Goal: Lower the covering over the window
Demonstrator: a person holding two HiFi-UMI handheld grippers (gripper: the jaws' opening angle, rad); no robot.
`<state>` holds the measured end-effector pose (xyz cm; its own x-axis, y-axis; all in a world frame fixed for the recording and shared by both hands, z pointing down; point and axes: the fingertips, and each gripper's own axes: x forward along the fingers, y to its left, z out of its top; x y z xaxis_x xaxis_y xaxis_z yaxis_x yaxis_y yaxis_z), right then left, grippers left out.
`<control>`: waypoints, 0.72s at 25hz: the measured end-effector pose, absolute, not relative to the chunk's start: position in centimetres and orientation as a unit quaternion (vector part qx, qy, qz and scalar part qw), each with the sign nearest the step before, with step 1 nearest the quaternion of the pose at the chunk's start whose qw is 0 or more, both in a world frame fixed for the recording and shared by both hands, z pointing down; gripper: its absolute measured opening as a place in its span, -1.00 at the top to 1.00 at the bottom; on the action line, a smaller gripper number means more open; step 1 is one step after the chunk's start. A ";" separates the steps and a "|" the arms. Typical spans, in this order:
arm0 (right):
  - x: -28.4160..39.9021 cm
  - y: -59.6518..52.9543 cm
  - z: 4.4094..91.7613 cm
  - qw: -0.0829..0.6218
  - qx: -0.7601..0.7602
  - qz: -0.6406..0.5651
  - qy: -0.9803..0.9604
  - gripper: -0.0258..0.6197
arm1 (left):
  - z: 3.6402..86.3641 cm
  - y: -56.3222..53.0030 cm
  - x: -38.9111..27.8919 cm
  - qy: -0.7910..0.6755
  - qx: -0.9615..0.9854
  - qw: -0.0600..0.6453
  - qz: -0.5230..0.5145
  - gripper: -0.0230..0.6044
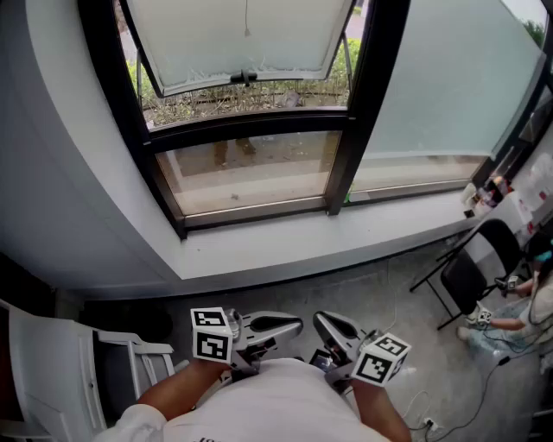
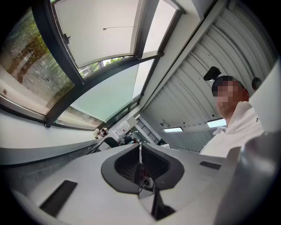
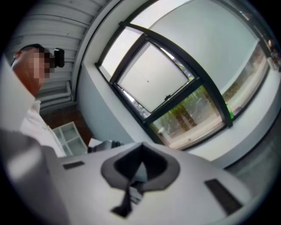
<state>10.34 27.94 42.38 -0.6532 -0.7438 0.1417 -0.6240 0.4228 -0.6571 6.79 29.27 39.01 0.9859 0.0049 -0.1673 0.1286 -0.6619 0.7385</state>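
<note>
The left tool (image 1: 294, 326) and right tool (image 1: 321, 321) are held low at the chest with jaws pressed together on nothing, presumably because no reach has begun. The blind (image 1: 242, 39) is seen raised over the left pane, its cord (image 1: 247, 19) well apart from both.

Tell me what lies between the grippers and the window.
Head view: only bare grey floor and the white sill ledge separate the shut left gripper and right gripper from the window.
</note>
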 end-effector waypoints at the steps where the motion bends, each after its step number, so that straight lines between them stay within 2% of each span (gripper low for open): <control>1: 10.4 28.0 42.4 0.084 -0.407 -0.350 0.839 0.85 | 39.0 29.3 6.8 0.036 0.908 0.410 -0.075 0.83; 12: 11.3 27.7 43.2 0.067 -0.407 -0.345 0.843 0.85 | 39.3 28.7 7.5 0.014 0.914 0.398 -0.076 0.82; 18: 12.7 27.0 43.5 0.084 -0.408 -0.354 0.837 0.84 | 39.6 28.0 7.9 -0.015 0.918 0.389 -0.079 0.82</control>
